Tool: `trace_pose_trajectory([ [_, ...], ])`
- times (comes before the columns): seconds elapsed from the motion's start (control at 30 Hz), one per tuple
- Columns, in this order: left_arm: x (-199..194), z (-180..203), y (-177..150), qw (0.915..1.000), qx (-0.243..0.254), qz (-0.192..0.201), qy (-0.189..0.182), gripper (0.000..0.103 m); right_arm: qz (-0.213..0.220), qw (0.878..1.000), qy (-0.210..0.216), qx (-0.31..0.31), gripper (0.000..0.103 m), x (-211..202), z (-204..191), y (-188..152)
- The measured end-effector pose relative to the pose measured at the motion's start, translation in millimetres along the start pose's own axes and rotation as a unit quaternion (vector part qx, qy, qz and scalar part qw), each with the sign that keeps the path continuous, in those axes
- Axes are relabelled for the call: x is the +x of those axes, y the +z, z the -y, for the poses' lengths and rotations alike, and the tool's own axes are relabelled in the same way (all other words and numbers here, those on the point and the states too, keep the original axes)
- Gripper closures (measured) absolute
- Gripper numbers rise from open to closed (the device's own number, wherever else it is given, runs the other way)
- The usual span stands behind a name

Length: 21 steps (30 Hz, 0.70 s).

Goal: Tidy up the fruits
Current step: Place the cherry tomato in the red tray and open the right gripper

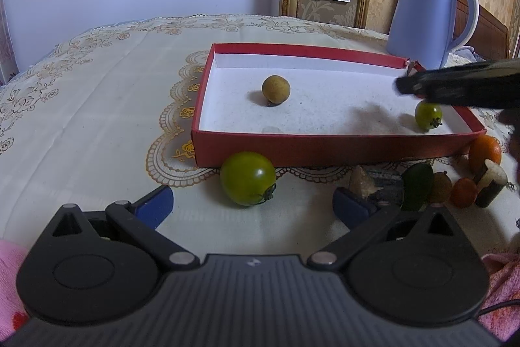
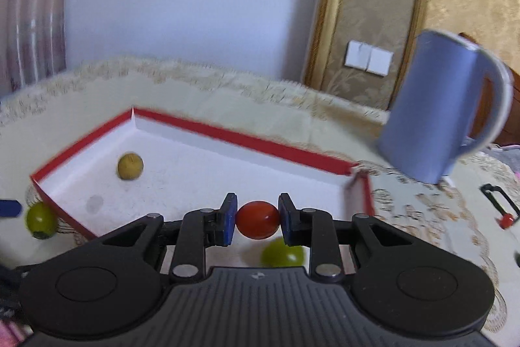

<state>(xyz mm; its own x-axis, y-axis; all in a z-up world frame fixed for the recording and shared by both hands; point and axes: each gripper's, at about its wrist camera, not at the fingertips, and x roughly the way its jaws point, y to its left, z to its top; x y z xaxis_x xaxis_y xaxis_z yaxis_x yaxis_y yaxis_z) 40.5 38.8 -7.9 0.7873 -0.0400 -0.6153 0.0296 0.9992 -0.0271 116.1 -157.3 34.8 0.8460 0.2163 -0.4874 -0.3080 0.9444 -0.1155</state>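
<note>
A red box (image 1: 325, 148) with a white inside holds a tan round fruit (image 1: 275, 89) and a small green tomato (image 1: 428, 115). A bigger green tomato (image 1: 247, 182) lies on the cloth against the box's front wall, between the open fingers of my left gripper (image 1: 253, 205). My right gripper (image 2: 257, 218) is shut on a red tomato (image 2: 257, 219) and holds it above the box (image 2: 81, 148), over the small green tomato (image 2: 283, 253). The tan fruit (image 2: 130, 166) and the bigger green tomato (image 2: 41, 219) also show in the right wrist view.
A blue kettle (image 1: 429, 12) stands behind the box's far right corner. Several fruits, among them an orange (image 1: 485, 152), and small objects lie to the right of the box. A lace tablecloth (image 1: 81, 119) covers the table. The right gripper's arm (image 1: 455, 86) reaches over the box.
</note>
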Motion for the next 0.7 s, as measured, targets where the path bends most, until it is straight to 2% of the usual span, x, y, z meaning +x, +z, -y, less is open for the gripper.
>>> trace_pose_trajectory([
  [0.17,-0.4,-0.4,0.2,1.0000,-0.002,0.001,-0.001,0.000,-0.046,0.999,0.005,-0.010,0.076,33.1,-9.9,-4.0],
  [0.37,-0.5,-2.3,0.7,1.0000,-0.006,0.002,-0.004,0.000,-0.066,0.998,0.004,-0.018,0.075,35.8,-14.2,-4.6],
  [0.47,-1.7,-4.6,0.6,0.9999,-0.013,0.005,-0.009,0.000,-0.052,0.999,0.006,0.001,0.075,21.9,-8.2,-7.9],
  [0.6,-3.0,-8.6,0.3,0.9996,-0.027,0.009,-0.006,0.000,-0.024,0.999,0.021,0.038,0.072,-18.6,9.9,-21.4],
  [0.63,-2.9,-9.0,0.3,0.9995,-0.028,0.009,-0.008,0.000,-0.019,0.999,0.023,0.044,0.069,-28.6,14.5,-26.8],
  [0.7,-2.8,-8.3,0.4,0.9996,-0.027,0.009,-0.006,0.000,-0.011,0.998,0.024,0.058,0.054,-49.6,24.7,-41.4],
])
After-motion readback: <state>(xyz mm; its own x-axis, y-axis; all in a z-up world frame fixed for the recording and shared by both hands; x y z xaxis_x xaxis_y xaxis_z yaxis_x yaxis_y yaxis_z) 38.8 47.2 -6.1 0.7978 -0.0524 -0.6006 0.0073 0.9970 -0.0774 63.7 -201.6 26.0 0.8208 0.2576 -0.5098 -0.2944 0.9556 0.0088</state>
